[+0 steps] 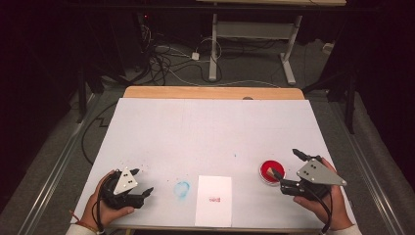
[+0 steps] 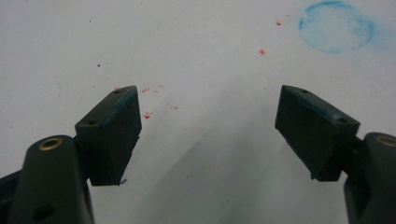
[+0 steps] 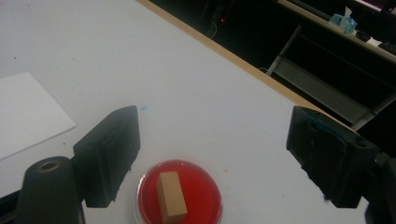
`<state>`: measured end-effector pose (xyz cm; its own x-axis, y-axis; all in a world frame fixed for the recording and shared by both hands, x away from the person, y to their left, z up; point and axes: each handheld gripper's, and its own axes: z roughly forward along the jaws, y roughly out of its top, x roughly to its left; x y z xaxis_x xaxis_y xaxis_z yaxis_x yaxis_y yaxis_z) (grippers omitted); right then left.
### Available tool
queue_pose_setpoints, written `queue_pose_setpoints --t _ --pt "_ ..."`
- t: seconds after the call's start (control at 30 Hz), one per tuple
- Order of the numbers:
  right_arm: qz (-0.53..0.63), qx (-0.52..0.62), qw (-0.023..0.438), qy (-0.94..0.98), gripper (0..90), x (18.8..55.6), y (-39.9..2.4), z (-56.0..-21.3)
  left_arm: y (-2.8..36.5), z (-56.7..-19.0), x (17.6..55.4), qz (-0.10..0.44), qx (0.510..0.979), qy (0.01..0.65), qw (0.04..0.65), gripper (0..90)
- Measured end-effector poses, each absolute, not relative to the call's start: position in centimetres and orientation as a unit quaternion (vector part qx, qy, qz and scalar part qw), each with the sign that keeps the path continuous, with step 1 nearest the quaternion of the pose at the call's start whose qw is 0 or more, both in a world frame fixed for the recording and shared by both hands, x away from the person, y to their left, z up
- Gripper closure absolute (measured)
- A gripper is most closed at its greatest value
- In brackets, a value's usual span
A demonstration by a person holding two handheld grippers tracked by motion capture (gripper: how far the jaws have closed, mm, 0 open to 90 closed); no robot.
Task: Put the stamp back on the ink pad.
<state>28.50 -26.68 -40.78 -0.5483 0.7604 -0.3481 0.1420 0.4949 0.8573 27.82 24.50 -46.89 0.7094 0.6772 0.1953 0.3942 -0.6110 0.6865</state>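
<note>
this looks like a lab or test room set up for recordings, not a home. a wooden table (image 1: 210,92) is covered with a plain white sheet (image 1: 210,132), stained by a blue ink ring (image 1: 182,190) and small red specks (image 2: 148,115). the room around it is dark. loose cables (image 1: 166,61) and a white plug block (image 1: 195,56) lie on the grey carpet floor (image 1: 58,161). behind stands another desk with a white metal frame (image 1: 254,34), and metal rails (image 1: 49,171) run along the floor.
</note>
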Motion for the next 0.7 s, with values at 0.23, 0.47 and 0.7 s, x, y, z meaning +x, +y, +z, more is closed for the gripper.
queue_pose_setpoints --t 0.23,0.47,0.7 --pt "0.411 0.302 0.372 0.776 18.4 28.0 -27.9 -41.7 24.4 -46.8 27.9 0.226 0.866 0.309 0.321 21.8" --pt "0.413 0.303 0.369 0.776 18.4 27.5 -29.1 -43.2 24.5 -46.5 27.8 0.233 0.860 0.309 0.331 21.4" --pt "0.411 0.325 0.363 0.771 18.4 27.5 -29.9 -44.8 24.5 -46.1 27.4 0.241 0.854 0.311 0.341 19.2"
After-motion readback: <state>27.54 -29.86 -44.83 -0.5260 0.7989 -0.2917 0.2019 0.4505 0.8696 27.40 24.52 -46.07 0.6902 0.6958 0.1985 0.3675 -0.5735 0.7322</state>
